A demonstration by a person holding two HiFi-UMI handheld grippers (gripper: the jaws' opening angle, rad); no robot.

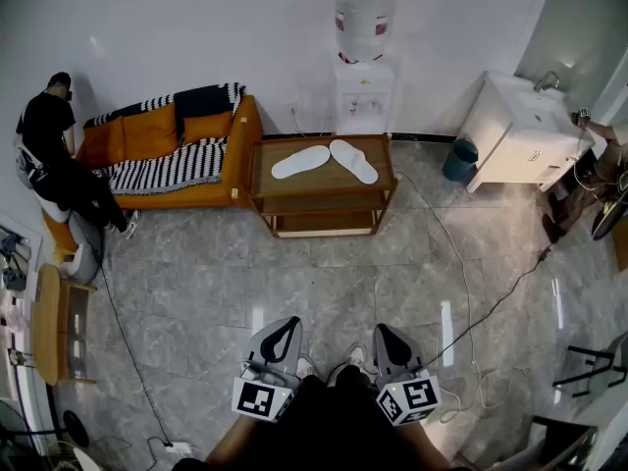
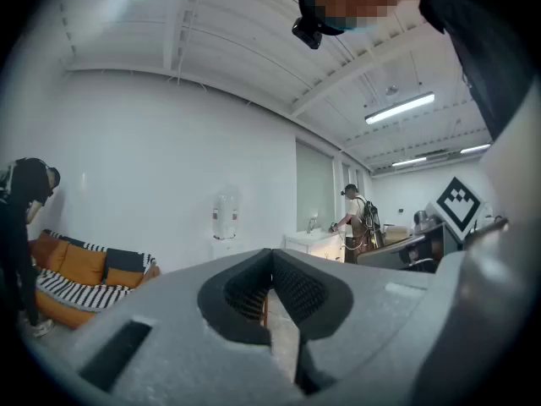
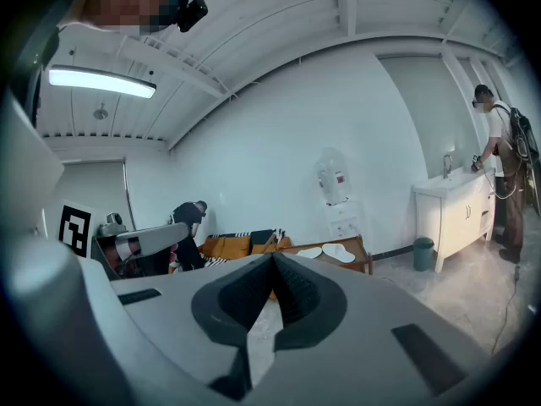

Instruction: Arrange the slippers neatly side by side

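Two white slippers lie on a low wooden table (image 1: 321, 185) by the far wall, the left slipper (image 1: 300, 161) and the right slipper (image 1: 353, 160) splayed apart in a V, toes nearly meeting at the back. The right gripper view shows them small on the table (image 3: 328, 251). My left gripper (image 1: 282, 340) and right gripper (image 1: 391, 342) are held close to my body at the bottom of the head view, far from the table. Both are shut with nothing between the jaws, as each gripper view shows (image 2: 270, 290) (image 3: 273, 282).
An orange sofa (image 1: 172, 150) with a striped blanket stands left of the table; a person (image 1: 59, 160) sits at its end. A water dispenser (image 1: 364, 57) stands behind the table, a white sink cabinet (image 1: 525, 130) and blue bin (image 1: 458, 159) to the right. Cables (image 1: 471, 312) cross the tiled floor.
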